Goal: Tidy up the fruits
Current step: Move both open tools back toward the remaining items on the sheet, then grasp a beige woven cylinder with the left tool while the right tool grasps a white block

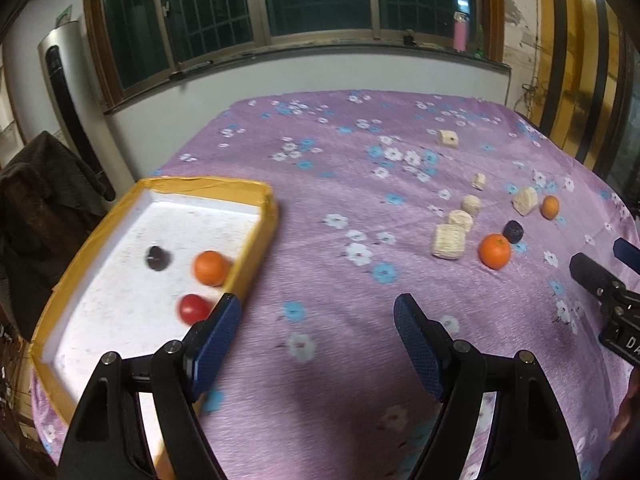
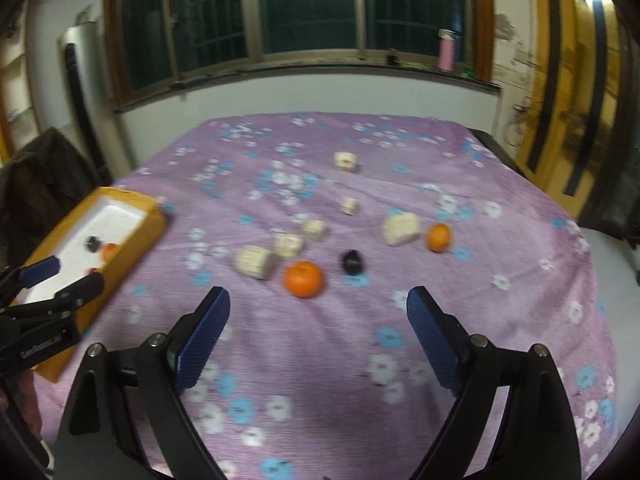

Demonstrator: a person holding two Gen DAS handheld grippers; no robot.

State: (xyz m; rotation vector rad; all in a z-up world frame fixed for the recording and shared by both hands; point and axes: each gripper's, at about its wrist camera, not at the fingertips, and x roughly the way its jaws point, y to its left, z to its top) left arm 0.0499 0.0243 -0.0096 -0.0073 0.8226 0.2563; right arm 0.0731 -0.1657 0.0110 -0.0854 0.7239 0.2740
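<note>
Ahead of empty R tool, w/ gap: near orange.

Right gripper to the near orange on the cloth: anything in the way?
Nothing visible. The right gripper is open and the near orange sits just ahead between its fingers, with only bare cloth in between. The pale blocks lie left of it and the dark fruit right, both off the line.
</note>
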